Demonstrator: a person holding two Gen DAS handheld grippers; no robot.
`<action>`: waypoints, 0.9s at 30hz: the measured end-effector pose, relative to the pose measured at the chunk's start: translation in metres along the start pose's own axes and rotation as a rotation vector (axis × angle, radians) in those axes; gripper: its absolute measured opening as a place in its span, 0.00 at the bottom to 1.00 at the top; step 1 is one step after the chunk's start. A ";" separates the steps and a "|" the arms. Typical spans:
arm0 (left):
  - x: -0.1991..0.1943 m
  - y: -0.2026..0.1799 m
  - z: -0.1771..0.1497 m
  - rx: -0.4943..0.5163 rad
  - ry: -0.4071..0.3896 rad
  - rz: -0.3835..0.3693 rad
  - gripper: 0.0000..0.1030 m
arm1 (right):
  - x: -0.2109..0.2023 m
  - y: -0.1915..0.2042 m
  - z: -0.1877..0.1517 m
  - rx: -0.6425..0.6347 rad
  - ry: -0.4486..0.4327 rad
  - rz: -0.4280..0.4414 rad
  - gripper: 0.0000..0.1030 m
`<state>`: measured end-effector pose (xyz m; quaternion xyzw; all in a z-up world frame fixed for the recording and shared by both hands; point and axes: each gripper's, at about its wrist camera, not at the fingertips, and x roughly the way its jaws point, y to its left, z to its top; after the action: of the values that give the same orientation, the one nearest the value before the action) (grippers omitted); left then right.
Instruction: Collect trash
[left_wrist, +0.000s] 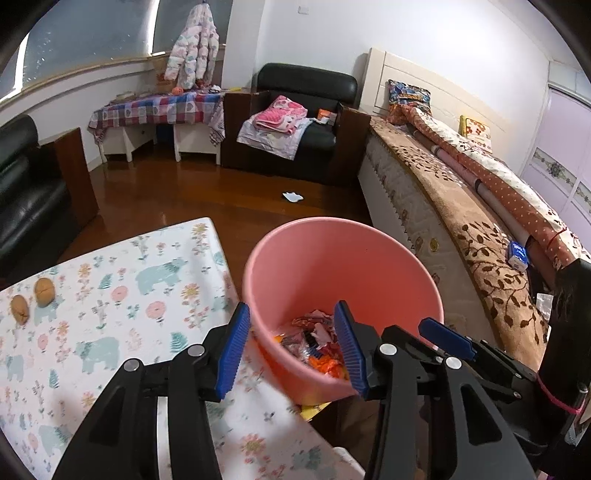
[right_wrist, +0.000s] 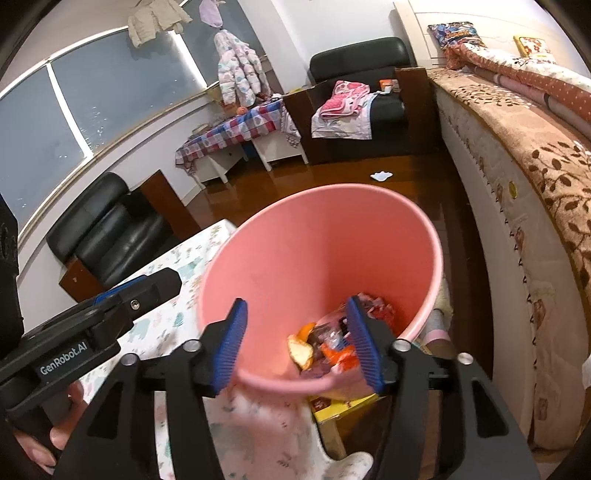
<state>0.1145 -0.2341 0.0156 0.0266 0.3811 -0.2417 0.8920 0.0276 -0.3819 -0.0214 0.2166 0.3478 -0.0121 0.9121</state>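
A pink bin (left_wrist: 332, 258) (right_wrist: 314, 240) stands beside the table's right edge with wrappers and orange scraps (left_wrist: 317, 332) (right_wrist: 332, 339) at its bottom, among them a piece of orange peel (right_wrist: 301, 350). My left gripper (left_wrist: 291, 332) hangs open over the bin's near rim, nothing between its blue pads. My right gripper (right_wrist: 297, 325) is open over the same rim, also holding nothing. Each gripper shows in the other's view, the right gripper (left_wrist: 447, 338) at the right and the left gripper (right_wrist: 140, 295) at the left. Two brown walnut-like lumps (left_wrist: 44, 291) lie on the table.
The table (left_wrist: 110, 295) wears a floral cloth with bears. A white scrap (left_wrist: 293, 196) (right_wrist: 382, 175) lies on the wooden floor. A bed (left_wrist: 461, 221) runs along the right, black armchairs (left_wrist: 303, 122) stand behind and left. A yellow box (right_wrist: 343, 402) sits under the bin.
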 end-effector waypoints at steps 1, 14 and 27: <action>-0.004 0.002 -0.003 0.003 -0.005 0.009 0.46 | -0.001 0.004 -0.002 -0.007 0.003 0.007 0.56; -0.061 0.038 -0.033 -0.074 -0.063 0.076 0.46 | -0.014 0.048 -0.023 -0.074 0.012 0.060 0.56; -0.086 0.069 -0.053 -0.144 -0.087 0.128 0.46 | -0.029 0.089 -0.041 -0.203 -0.043 0.021 0.57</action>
<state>0.0593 -0.1255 0.0280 -0.0239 0.3557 -0.1574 0.9209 -0.0049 -0.2879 0.0044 0.1265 0.3251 0.0281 0.9368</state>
